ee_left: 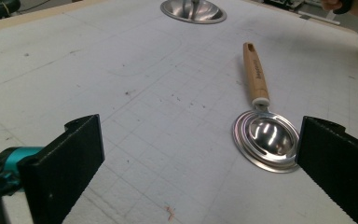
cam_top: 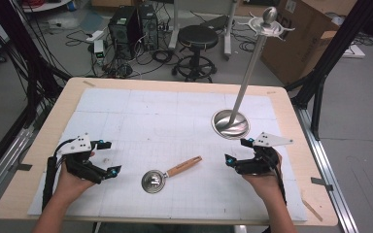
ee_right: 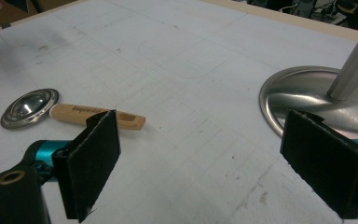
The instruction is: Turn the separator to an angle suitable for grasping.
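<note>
A white gridded mat (cam_top: pixel 141 121) covers most of the wooden table (cam_top: pixel 301 150), leaving a bare wood border on every side. The upper left and centre of the mat lie open and bare.

The left gripper (cam_top: pixel 108 158) sits at the lower left of the high view, jaws spread wide with nothing between them. The right gripper (cam_top: pixel 238 151) sits at the lower right, also spread and empty.

Between them, low in the middle of the frame, lies a scoop (cam_top: pixel 167 174) with a round metal bowl and a wooden handle angled toward the upper right, apart from both grippers.

A metal stand (cam_top: pixel 230 124) rises from its round base right of centre, just above the right gripper.

The left gripper view brings the scoop (ee_left: pixel 263 135) close to its right-hand jaw and shows faint print on the handle. The right gripper view puts the stand's base (ee_right: pixel 303 102) just beyond its right-hand jaw, the scoop (ee_right: pixel 70 111) at the left.
</note>
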Motion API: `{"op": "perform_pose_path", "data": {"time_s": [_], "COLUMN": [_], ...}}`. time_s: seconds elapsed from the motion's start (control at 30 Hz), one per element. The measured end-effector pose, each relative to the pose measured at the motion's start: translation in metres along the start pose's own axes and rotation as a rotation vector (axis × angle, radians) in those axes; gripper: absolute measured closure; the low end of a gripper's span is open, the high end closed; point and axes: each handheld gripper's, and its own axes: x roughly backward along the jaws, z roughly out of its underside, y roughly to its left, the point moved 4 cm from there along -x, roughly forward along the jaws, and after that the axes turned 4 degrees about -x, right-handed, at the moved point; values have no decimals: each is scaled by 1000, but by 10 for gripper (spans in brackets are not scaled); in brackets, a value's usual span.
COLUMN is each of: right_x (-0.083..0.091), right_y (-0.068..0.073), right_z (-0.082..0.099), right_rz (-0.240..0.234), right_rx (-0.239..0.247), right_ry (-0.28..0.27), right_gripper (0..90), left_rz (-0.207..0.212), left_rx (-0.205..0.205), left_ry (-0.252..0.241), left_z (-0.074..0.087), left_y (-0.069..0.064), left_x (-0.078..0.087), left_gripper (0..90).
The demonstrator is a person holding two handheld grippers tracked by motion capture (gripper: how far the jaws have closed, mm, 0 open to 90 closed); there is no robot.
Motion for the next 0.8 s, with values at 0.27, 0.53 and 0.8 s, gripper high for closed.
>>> {"op": "perform_pose_path", "data": {"time_s": [0.27, 0.53, 0.8], "right_x": [3, 11, 14], "right_y": [-6, -4, -11], "right_z": [4, 5, 9], "right_rz": [25, 56, 67], "right_rx": [-2, 18, 0], "right_ry": [12, 9, 7], "right_gripper": [107, 108, 109], "left_rz": [3, 20, 29], "left_rx": [0, -10, -19], "left_ry": [19, -1, 15], "left_z": [1, -5, -8], "left_y": [1, -2, -8], "left_x": [-6, -12, -18], "left_gripper": [18, 18, 18]}}
